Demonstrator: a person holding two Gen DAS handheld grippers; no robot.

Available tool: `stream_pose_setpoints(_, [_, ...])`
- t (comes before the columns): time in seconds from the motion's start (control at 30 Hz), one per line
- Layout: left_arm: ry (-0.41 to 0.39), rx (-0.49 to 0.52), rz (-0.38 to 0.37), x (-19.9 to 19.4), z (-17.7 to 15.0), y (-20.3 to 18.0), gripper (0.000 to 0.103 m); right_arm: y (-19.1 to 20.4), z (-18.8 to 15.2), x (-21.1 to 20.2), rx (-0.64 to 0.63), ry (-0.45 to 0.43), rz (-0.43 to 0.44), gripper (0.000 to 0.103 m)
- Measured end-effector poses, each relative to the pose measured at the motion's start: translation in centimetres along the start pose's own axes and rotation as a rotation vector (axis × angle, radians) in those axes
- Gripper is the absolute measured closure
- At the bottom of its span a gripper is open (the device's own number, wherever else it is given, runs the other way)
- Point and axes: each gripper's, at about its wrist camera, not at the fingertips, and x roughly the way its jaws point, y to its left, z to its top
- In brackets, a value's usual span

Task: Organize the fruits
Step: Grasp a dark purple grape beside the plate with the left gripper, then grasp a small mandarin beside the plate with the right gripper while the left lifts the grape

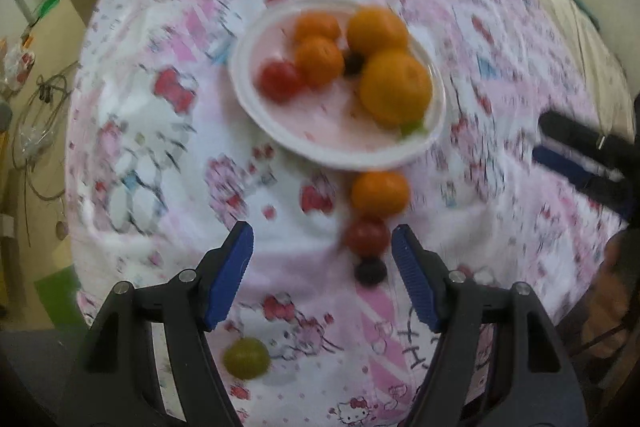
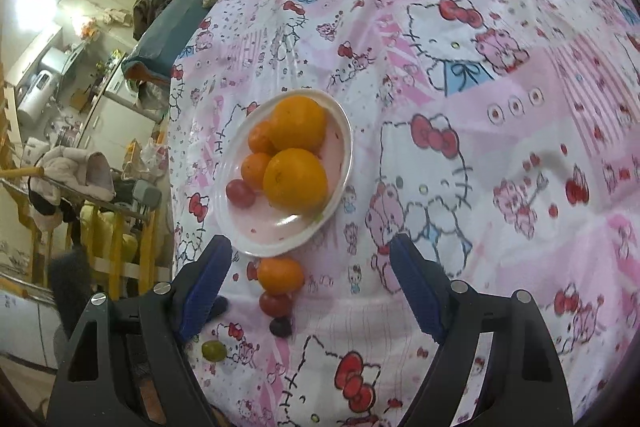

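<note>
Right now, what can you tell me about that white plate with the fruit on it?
The round white plate, shallow with a raised rim and seemingly thin plastic or foam, lies flat on the pink cartoon-cat bedsheet. It holds two large oranges, two smaller tangerines, a red cherry tomato and a dark berry. Another small tangerine lies on the sheet by its rim. No gripper touches it.

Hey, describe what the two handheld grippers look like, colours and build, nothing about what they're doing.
Both match: the left gripper and the right gripper have black plastic fingers with triangular cut-outs and silver round pivot pins, each tipped with a blue ribbed pad. No cables, markings or sleeves are visible.
</note>
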Motion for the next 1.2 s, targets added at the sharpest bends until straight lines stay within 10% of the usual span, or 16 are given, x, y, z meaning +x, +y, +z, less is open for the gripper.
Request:
stream_pose_setpoints(0.6, [0.108,0.135,0.028,5.3,-2.4,-4.6,0.083,-0.3,-0.9,1.2,0.014,0.033,-0.029,0.019])
stream_pose_setpoints(1.2, [0.008,-0.014,-0.035,-0.3,-1.1,0.7,0.083,0.5,-1.4,2.7,0.001,0.071,-0.024,0.019])
